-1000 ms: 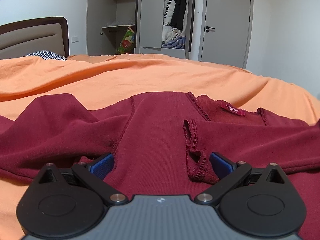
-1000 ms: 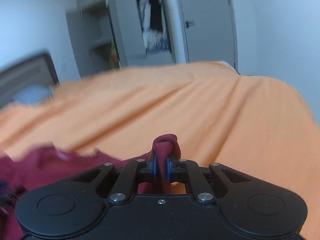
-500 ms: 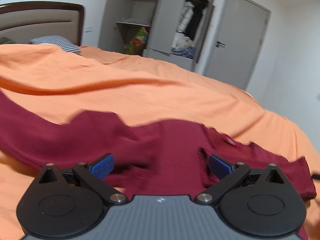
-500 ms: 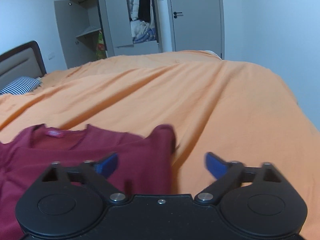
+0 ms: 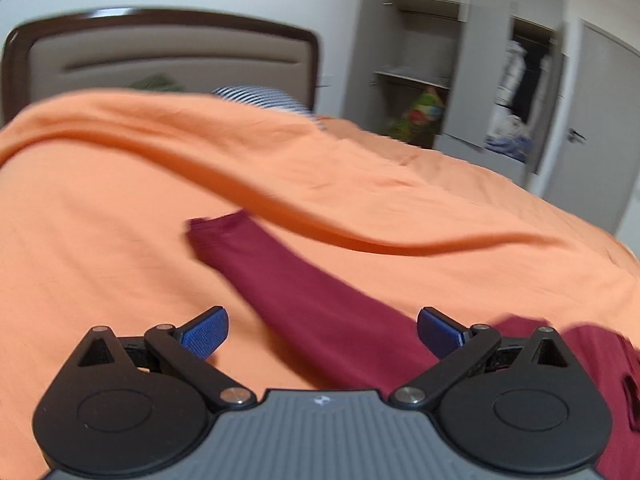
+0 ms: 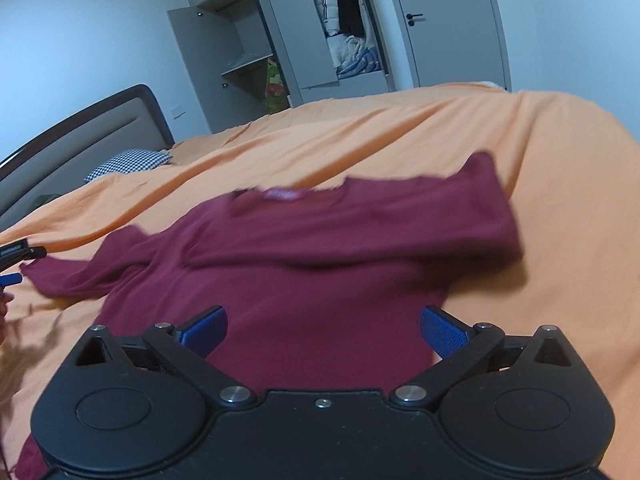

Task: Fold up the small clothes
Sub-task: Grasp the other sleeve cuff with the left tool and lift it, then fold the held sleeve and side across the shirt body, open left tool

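Observation:
A dark red long-sleeved top [image 6: 320,264] lies on the orange bedspread [image 6: 500,148]. Its right sleeve is folded across the chest; its collar label [image 6: 284,193] faces up. My right gripper [image 6: 322,330] is open and empty, just above the top's lower body. In the left wrist view the top's left sleeve [image 5: 304,284] stretches out flat over the bedspread [image 5: 100,248], cuff pointing away. My left gripper [image 5: 322,330] is open and empty over that sleeve; part of it shows at the left edge of the right wrist view [image 6: 16,256].
A headboard [image 5: 160,52] and a checked pillow [image 5: 260,98] stand at the bed's head. A grey wardrobe [image 6: 280,48] with open doors and a closed door [image 6: 448,24] are beyond the bed. A long ridge [image 5: 320,224] creases the bedspread behind the sleeve.
My right gripper opened and let go of the right sleeve, which now lies folded across the chest. My left gripper swung left from the top's body to the outstretched left sleeve, still open.

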A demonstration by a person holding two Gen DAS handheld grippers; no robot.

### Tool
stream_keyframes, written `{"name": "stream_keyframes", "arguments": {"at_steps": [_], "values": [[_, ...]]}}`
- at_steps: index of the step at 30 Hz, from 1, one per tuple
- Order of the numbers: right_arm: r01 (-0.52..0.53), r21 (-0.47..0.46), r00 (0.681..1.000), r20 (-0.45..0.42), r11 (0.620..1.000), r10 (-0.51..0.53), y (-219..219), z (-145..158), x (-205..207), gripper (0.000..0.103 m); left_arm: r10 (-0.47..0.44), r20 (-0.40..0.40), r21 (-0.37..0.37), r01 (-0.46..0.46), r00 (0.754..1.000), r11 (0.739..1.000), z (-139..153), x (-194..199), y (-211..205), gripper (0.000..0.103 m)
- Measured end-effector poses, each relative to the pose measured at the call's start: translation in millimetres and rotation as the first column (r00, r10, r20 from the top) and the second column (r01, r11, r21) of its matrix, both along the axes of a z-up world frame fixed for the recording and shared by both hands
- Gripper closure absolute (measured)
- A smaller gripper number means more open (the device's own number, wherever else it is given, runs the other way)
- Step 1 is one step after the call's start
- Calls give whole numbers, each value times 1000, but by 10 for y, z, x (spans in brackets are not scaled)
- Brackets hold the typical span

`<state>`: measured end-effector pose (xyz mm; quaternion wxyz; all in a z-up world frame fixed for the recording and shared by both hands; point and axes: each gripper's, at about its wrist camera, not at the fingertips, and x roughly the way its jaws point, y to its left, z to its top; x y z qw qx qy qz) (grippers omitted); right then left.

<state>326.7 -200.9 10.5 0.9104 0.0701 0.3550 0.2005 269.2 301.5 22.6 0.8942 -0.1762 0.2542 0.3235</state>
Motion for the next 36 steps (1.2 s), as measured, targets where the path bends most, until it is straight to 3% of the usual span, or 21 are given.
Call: {"name": "stream_keyframes", "arguments": {"at_steps": [4,7,10,12,15,17,20,24,28,32,36], "values": [[23,35,1000,-17,999,-22,193,-87,-313,1,61,37,-74,-59,997,996,-85,-29,416,0],[29,31,999,-30,999,-28,294,-192,-467,1,91,77,-68,-86,993,994,-39,13,561,2],[42,-7,999,-33,999,-42,342,-257,-560,1,176,66,-65,-172,982,983,-18,88,662,23],[41,-20,999,-27,999,-41,355,-273,-606,1,227,43,-96,-222,973,970,-35,110,754,55],[45,-9,999,-27,999,-46,336,-267,-621,1,271,31,-145,-263,962,954,-97,110,865,88],[51,-1,998,-32,999,-51,316,-283,-625,1,265,59,-158,-253,962,954,-89,54,880,97],[53,7,998,-33,999,-53,296,-295,-623,1,237,119,-140,-220,964,965,16,5,815,98],[55,13,998,-31,998,-55,296,-296,-615,1,134,224,-6,-137,965,991,391,21,536,99],[55,30,998,-27,998,-54,277,-295,-613,1,-26,345,136,-23,938,990,928,113,71,99],[64,61,998,-23,996,-62,225,-294,-639,1,-245,404,291,130,881,948,1390,337,-616,99],[79,90,997,-14,993,-78,146,-244,-665,1,-451,392,391,298,802,870,1590,644,-1375,99]]}}
